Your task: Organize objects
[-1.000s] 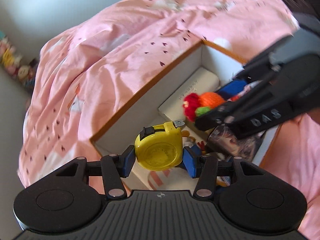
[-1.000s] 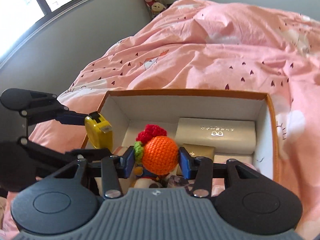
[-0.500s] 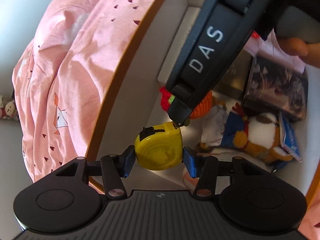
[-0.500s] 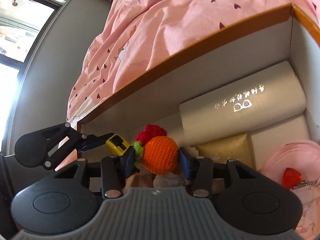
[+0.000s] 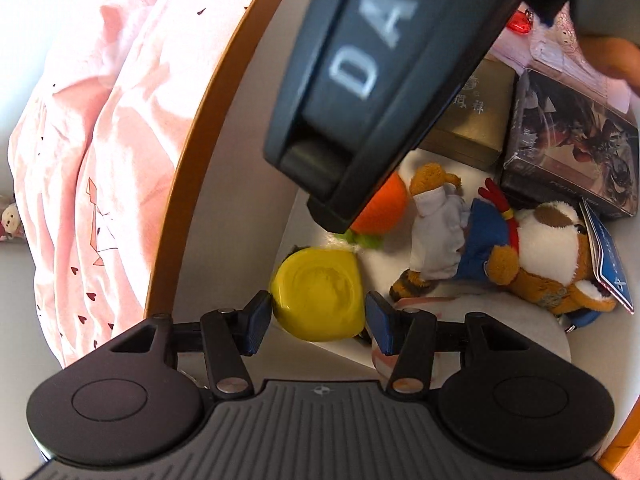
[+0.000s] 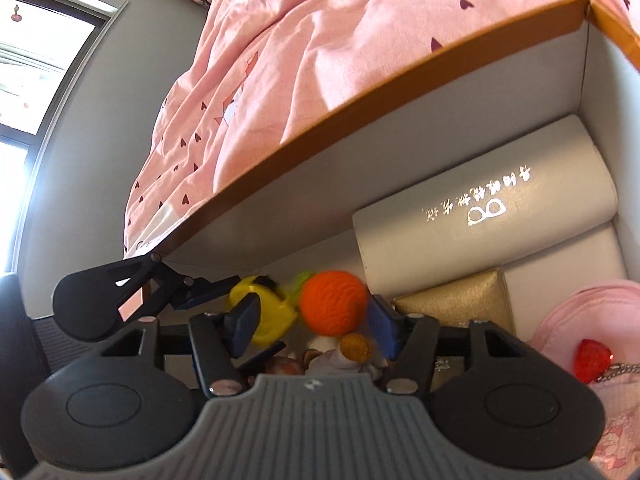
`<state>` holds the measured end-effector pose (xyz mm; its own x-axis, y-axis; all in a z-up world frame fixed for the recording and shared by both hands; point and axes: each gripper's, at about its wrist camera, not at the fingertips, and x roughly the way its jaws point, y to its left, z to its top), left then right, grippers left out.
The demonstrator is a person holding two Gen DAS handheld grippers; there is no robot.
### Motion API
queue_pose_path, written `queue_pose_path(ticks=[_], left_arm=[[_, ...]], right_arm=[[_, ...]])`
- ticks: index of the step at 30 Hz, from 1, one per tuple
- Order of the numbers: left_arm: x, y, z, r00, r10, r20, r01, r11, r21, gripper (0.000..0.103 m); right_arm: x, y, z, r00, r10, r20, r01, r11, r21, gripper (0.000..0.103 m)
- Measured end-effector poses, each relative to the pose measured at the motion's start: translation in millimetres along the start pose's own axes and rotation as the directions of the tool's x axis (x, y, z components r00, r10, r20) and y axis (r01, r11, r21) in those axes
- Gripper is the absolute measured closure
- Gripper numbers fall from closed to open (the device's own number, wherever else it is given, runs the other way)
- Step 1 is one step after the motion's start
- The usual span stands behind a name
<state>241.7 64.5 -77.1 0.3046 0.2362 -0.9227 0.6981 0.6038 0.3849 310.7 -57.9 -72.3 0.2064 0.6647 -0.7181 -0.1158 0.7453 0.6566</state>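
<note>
A white box with an orange rim lies on the pink duvet, and both grippers reach down into it. My left gripper is shut on a yellow tape measure, held low by the box's near wall. The right gripper is opening. An orange crochet ball with a green tuft sits blurred between its fingers, near the right pad and clear of the left one. In the left wrist view the right gripper's black body fills the top and hides most of the ball.
The box holds a long white case, a gold box, a dark picture box, a plush dog, a small bear in white and a pink item with a red strawberry. Pink duvet surrounds it.
Both grippers have sunk from above the box down into it. The right jaws have spread and the orange ball has come loose. The tape measure stays gripped.
</note>
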Motion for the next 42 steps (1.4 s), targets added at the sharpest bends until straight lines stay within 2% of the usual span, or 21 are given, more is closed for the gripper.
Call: queue_pose_path(ticks=[5, 12, 16, 19, 21, 23, 27, 29, 32, 34, 37, 39, 42], left_arm=[[-4, 3, -5, 1.0, -0.007, 0.001, 0.007, 1.0, -0.026, 0.042], [-31, 12, -17, 0.998, 0.01, 0.067, -0.004, 0.995, -0.095, 0.038], [-59, 16, -29, 0.992, 0.029, 0.125, -0.005, 0.983, -0.186, 0.038], [-82, 14, -40, 0.983, 0.082, 0.167, -0.029, 0.955, -0.297, 0.038], [-99, 12, -50, 0.974, 0.12, 0.194, -0.036, 0.921, -0.389, 0.038], [-118, 8, -62, 0.958, 0.158, 0.239, -0.022, 0.873, -0.488, 0.036], [-156, -6, -77, 0.9, 0.257, 0.351, 0.045, 0.748, -0.662, 0.029], [-169, -10, -72, 0.873, 0.296, 0.388, 0.092, 0.682, -0.725, 0.028], [-159, -10, -73, 0.839, 0.345, 0.42, 0.142, 0.607, -0.782, 0.025], [-173, -23, -79, 0.819, 0.389, 0.422, 0.145, 0.571, -0.808, 0.021], [-180, -41, -88, 0.797, 0.439, 0.413, 0.138, 0.535, -0.834, 0.017], [-180, -51, -95, 0.786, 0.472, 0.399, 0.136, 0.498, -0.856, 0.016], [-178, -60, -102, 0.787, 0.506, 0.354, 0.121, 0.436, -0.892, 0.016]], right_arm=[[-9, 4, 0, 1.0, -0.008, 0.027, 0.009, 0.999, -0.03, 0.04], [-32, 7, -6, 0.997, -0.04, 0.069, 0.047, 0.995, -0.092, 0.04], [-49, 17, -15, 0.991, -0.064, 0.119, 0.083, 0.984, -0.159, 0.04], [-69, 24, -26, 0.981, -0.083, 0.174, 0.12, 0.968, -0.219, 0.041], [-84, 31, -36, 0.97, -0.095, 0.222, 0.155, 0.95, -0.27, 0.041], [-101, 37, -48, 0.953, -0.115, 0.281, 0.207, 0.923, -0.324, 0.04], [-130, 49, -78, 0.903, -0.132, 0.409, 0.313, 0.854, -0.416, 0.039], [-142, 51, -93, 0.876, -0.133, 0.464, 0.36, 0.82, -0.444, 0.037], [-155, 51, -115, 0.846, -0.132, 0.517, 0.41, 0.781, -0.471, 0.035], [-161, 50, -129, 0.831, -0.132, 0.54, 0.435, 0.758, -0.485, 0.032], [-169, 47, -148, 0.813, -0.125, 0.569, 0.458, 0.741, -0.491, 0.025], [-172, 44, -161, 0.796, -0.122, 0.593, 0.478, 0.729, -0.491, 0.02], [-175, 41, -183, 0.749, -0.115, 0.652, 0.529, 0.698, -0.484, 0.008]])
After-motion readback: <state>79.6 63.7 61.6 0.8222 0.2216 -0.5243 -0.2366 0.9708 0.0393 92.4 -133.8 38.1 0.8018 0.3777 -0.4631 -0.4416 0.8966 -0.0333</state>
